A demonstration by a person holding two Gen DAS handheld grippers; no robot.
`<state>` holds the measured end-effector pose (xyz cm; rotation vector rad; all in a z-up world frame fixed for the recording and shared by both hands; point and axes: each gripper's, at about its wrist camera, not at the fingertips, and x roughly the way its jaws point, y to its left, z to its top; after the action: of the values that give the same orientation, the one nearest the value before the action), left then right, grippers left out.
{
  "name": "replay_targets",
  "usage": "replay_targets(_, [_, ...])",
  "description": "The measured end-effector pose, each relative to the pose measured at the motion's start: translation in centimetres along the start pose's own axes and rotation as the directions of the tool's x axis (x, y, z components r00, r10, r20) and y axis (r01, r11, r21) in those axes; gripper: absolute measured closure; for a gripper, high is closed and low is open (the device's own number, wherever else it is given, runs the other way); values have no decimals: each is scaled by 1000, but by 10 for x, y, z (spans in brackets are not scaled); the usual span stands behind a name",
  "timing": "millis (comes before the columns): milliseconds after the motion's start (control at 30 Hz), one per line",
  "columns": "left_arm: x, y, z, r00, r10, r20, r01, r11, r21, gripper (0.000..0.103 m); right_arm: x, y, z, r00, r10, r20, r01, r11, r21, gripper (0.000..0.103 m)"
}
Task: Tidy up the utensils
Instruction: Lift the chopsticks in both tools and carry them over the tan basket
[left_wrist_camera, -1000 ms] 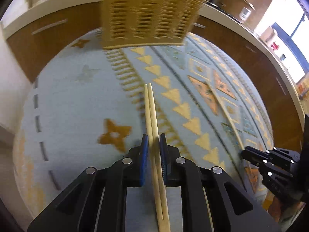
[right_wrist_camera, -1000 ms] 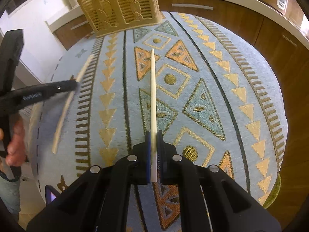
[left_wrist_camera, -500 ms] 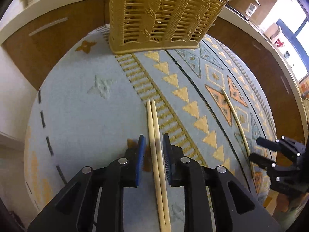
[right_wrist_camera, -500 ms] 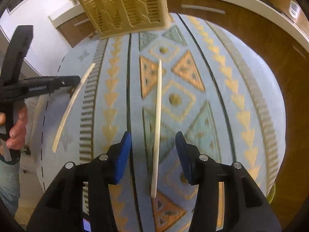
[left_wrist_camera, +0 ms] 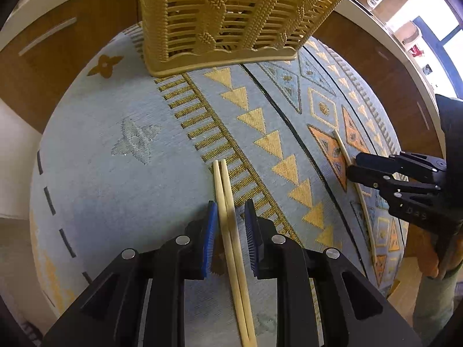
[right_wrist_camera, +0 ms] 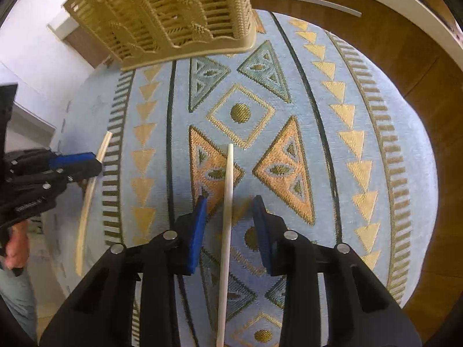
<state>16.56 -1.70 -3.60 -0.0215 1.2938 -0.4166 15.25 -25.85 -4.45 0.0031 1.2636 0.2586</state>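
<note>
A pair of pale wooden chopsticks (left_wrist_camera: 228, 217) lies on the patterned cloth between the pads of my left gripper (left_wrist_camera: 230, 225), which is open and not touching them. A single white chopstick (right_wrist_camera: 227, 202) lies between the pads of my right gripper (right_wrist_camera: 230, 219), which is open wide. A tan slotted utensil basket (left_wrist_camera: 231, 14) stands upright at the far side of the table; it also shows in the right wrist view (right_wrist_camera: 173, 14). The right gripper (left_wrist_camera: 358, 167) shows at the right of the left wrist view, the left gripper (right_wrist_camera: 92, 163) at the left of the right wrist view.
The table is covered by a light blue cloth (right_wrist_camera: 347, 115) with gold and orange triangles. Brown cabinets with a white counter (left_wrist_camera: 390, 66) curve around the far side. A hand (right_wrist_camera: 14, 248) holds the left gripper at the left edge.
Both grippers have opened, letting the chopsticks rest on the cloth, and have moved closer to the basket. The right jaws now stand narrower than half a second ago.
</note>
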Motion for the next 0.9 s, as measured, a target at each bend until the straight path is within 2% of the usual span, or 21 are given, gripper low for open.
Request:
replay_targets(67, [1,-5,1,1000,22,-4,-22,1000,13,85,1,3,1,999,-38,-4,38,999,-3,95])
replay_targets(100, [1,-9,0,999,41,-4,-40,999,27,85,1,5,1,998,-58,-6,58,998,-11,96])
replay_targets(200, [4,-17,-2,997,79,3,-79,996,33,85,4,8,4,1000,-8,-24,8,1000,7,98])
replay_targets(400, [9,-34,-5,985,170,16,-171,982,83,83,7,19,3,999,-36,-24,36,999,-35,98])
replay_targets(500, [10,-42,-7,971,236,39,-239,964,114,93,8,32,-1,998,-60,-17,59,996,-66,98])
replay_targets(600, [2,-33,-10,985,156,78,-162,985,68,95,0,45,-8,999,30,34,-27,997,-74,99])
replay_targets(667, [-15,-30,-15,980,109,165,-119,992,49,95,-12,46,-15,994,56,90,-49,996,-77,99])
replay_targets(700, [-27,-30,-19,972,86,219,-97,994,42,95,-25,47,-21,985,88,146,-77,993,-86,99])
replay_targets(800, [-51,-30,-25,952,31,304,-46,998,42,95,-51,48,-37,955,149,256,-126,986,-105,99])
replay_targets(867, [-68,-36,-30,926,20,378,-41,998,46,95,-65,49,-45,934,167,316,-134,983,-123,99])
replay_targets(900, [-75,-39,-31,911,13,411,-37,998,52,95,-73,52,-51,916,186,355,-145,980,-138,99])
